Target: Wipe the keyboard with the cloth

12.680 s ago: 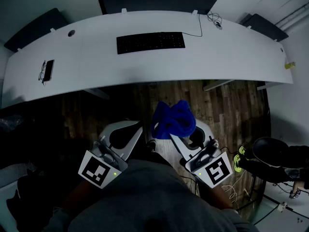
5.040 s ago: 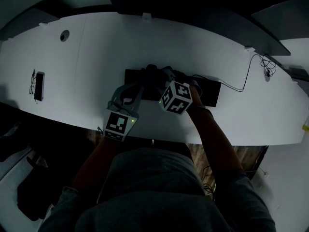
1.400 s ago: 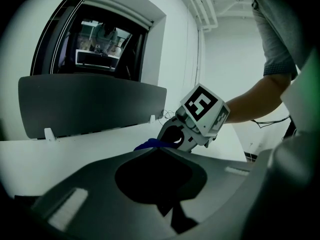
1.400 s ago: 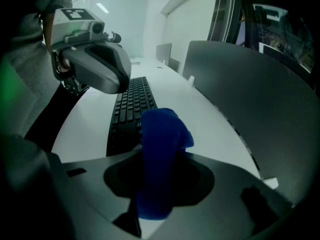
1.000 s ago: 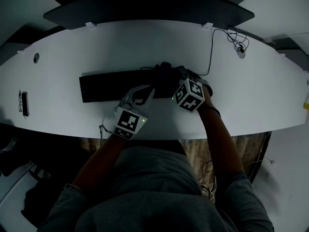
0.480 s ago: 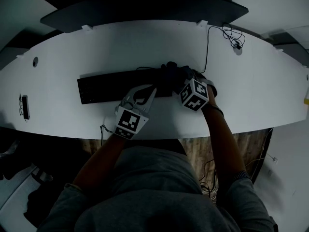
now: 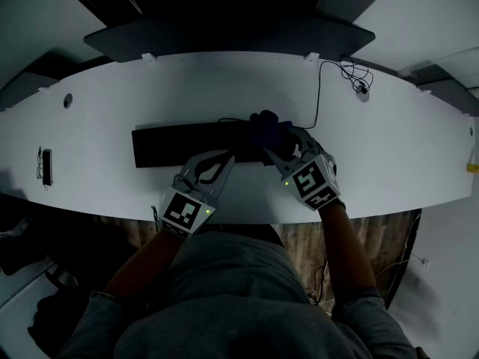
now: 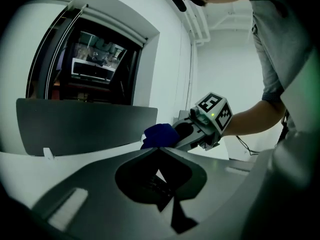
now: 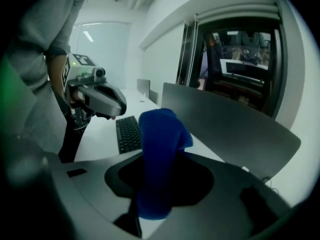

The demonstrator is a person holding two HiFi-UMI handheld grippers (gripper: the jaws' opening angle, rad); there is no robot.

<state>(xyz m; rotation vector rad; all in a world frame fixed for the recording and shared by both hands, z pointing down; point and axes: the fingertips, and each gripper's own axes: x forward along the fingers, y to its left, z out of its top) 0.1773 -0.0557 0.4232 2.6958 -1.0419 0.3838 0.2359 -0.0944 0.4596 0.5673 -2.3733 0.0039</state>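
Observation:
The black keyboard (image 7: 187, 144) lies across the white desk (image 7: 389, 140). A blue cloth (image 7: 266, 126) rests on its right part, and my right gripper (image 7: 271, 146) is shut on that cloth, its marker cube drawn back toward the desk's front edge. In the right gripper view the cloth (image 9: 157, 154) hangs bunched between the jaws, with the keyboard (image 9: 128, 133) beyond at the left. My left gripper (image 7: 227, 158) sits just left of it at the keyboard's front edge, jaws shut and empty (image 8: 159, 149). From the left gripper view I see the right gripper (image 8: 200, 126) and the cloth (image 8: 160, 135).
A dark monitor (image 7: 224, 32) stands behind the keyboard. A thin cable (image 7: 329, 81) runs from the keyboard to the back right. A phone (image 7: 46, 167) lies at the far left of the desk. Wooden floor (image 7: 374, 245) shows below the front edge.
Since the earliest frame the cloth went from above the floor onto the keyboard. In the last second the right gripper's handle swung back toward me; the cloth stayed on the keyboard's right part.

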